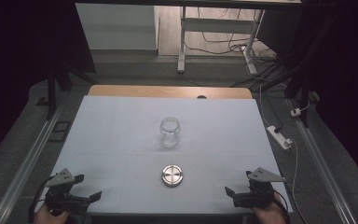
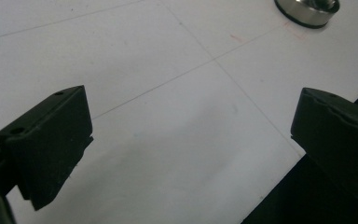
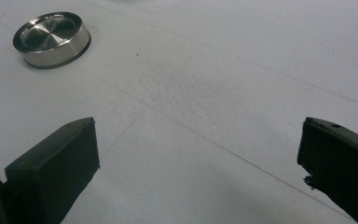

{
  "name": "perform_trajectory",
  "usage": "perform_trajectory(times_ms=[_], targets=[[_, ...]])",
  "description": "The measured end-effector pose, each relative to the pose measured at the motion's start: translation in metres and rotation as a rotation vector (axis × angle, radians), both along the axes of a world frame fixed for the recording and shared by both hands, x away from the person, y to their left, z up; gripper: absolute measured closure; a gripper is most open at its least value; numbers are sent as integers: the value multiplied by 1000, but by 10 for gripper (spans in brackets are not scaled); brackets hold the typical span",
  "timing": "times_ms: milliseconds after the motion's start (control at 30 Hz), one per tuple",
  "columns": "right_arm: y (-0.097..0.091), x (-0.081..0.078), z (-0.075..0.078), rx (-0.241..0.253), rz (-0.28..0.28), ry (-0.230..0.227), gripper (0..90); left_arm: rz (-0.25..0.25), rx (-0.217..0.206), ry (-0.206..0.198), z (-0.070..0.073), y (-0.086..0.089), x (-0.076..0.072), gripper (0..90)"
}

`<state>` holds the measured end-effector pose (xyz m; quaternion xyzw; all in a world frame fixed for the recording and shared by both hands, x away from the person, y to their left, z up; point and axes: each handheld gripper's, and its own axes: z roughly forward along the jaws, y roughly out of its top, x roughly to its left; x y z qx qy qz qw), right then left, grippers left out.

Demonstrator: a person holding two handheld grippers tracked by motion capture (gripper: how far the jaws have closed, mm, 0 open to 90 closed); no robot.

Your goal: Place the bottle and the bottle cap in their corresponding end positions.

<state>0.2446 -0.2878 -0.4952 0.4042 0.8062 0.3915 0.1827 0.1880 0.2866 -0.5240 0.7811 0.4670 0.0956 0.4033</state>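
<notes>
A clear glass jar (image 1: 170, 132) stands upright without a lid in the middle of the white table (image 1: 112, 135). In front of it lies a round metal lid (image 1: 172, 175), flat on the surface. My left gripper (image 1: 87, 187) rests open at the near left corner, and my right gripper (image 1: 239, 183) is open at the near right corner; both point inward toward the lid and hold nothing. The left gripper view has the lid (image 2: 307, 10) at its top right beyond the spread jaws of the left gripper (image 2: 191, 126). In the right gripper view the lid (image 3: 51, 38) sits top left of the right gripper (image 3: 198, 149).
A wooden strip (image 1: 168, 91) borders the table's far edge. A white power strip (image 1: 279, 136) and cables lie on the floor to the right. White desk legs (image 1: 182, 46) stand behind. Metal rails (image 1: 28, 163) run along both sides.
</notes>
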Motion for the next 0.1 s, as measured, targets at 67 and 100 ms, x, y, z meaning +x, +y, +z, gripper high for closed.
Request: perform_trajectory(times_ms=[67, 100], targets=[[-1, 0, 0, 1, 0, 3, 0, 1, 12, 6, 0, -1, 0, 0], [-1, 1, 0, 1, -1, 4, 0, -1, 12, 7, 0, -1, 0, 0]])
